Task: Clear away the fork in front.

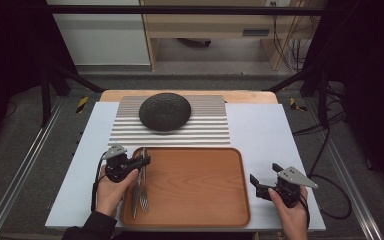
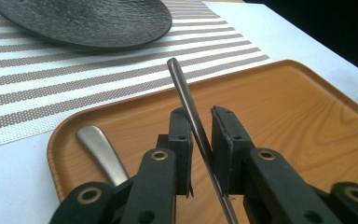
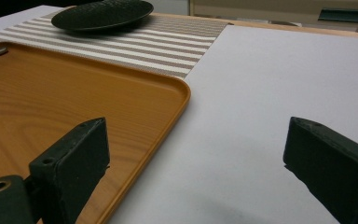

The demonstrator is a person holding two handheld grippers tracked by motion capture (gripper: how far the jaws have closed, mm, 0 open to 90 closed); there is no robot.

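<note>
Over tray (image 2: 307,121), utensil handle (image 2: 186,98) sits btwn left hand-held gripper (image 2: 200,126) jaws

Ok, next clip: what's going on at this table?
A person holds a gripper in each hand. The left gripper has its fingers around the slim metal handle of a piece of cutlery in the wooden tray, beside a second piece. The right gripper rests open on the white mat. A dark plate sits on the striped placemat beyond.
</note>
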